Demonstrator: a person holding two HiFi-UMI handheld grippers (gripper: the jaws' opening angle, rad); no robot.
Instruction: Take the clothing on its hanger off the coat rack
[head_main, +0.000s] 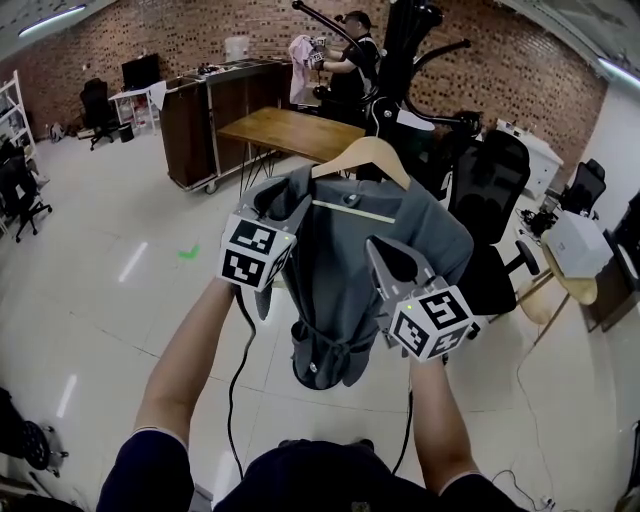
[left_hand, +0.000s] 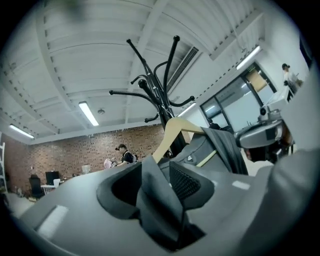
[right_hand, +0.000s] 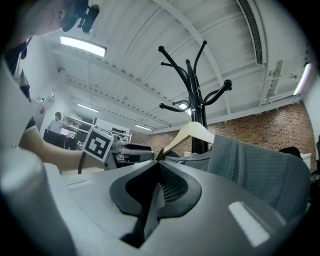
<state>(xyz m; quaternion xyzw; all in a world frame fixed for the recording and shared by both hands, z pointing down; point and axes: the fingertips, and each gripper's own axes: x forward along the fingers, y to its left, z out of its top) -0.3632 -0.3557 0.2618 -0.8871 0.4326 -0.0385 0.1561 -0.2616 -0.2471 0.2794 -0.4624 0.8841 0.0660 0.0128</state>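
Note:
A grey garment (head_main: 350, 270) hangs on a wooden hanger (head_main: 365, 155) in front of the black coat rack (head_main: 385, 90); whether the hook still rests on the rack I cannot tell. My left gripper (head_main: 290, 212) is at the garment's left shoulder. In the left gripper view its jaws stand apart, with a loose fold of grey cloth (left_hand: 157, 195) between them. My right gripper (head_main: 378, 252) is shut on the garment's right side, and a thin fold (right_hand: 152, 205) is pinched between its pads. The hanger (right_hand: 190, 134) and the rack (right_hand: 192, 85) rise ahead of both grippers.
A wooden table (head_main: 290, 130) and a dark cabinet (head_main: 200, 120) stand behind the rack. A black office chair (head_main: 490, 190) is close on the right. A person (head_main: 350, 60) works at the back. A round table (head_main: 570, 285) and floor cables lie to the right.

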